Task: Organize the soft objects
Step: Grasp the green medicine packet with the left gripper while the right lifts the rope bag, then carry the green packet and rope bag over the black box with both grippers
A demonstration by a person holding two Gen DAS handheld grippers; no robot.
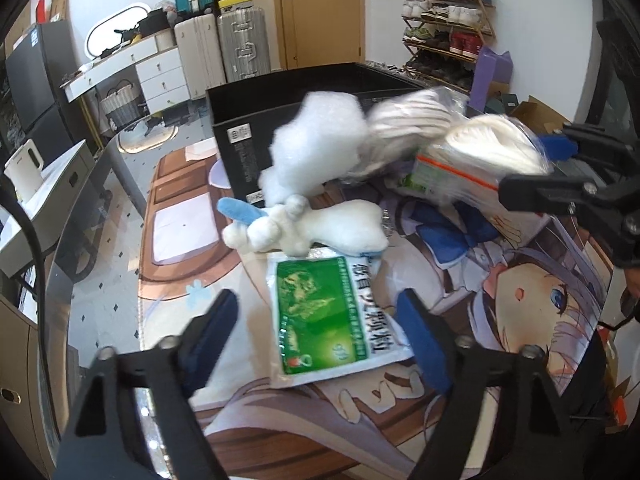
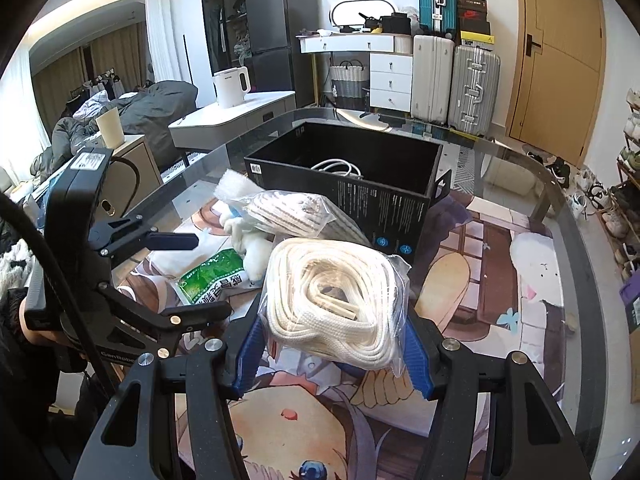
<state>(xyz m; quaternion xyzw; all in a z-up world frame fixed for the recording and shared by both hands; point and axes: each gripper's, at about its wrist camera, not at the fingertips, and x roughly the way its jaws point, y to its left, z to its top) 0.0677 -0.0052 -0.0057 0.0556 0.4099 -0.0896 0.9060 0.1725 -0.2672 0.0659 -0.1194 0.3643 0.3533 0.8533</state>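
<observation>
Rope bag (image 2: pixel 340 300) sits clamped in my right tool (image 2: pixel 334 354); I should lift it over the black box (image 2: pixel 384 200) ahead. Left tool (image 1: pixel 316 336) is spread apart.

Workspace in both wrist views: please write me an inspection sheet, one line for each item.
Surface: glass table covered by an anime-print mat.
Job's things: clear bag of coiled cream rope; second bagged striped rope; white stuffing wad; white plush toy; flat green-printed packet; open black cardboard box behind them.
Clutter: nothing seen.
Grippers: right gripper shut on the cream rope bag; left gripper open above the green packet.
Cables: white cord inside the box.
Surroundings: suitcases, white kettle, shoe rack, wooden door.
</observation>
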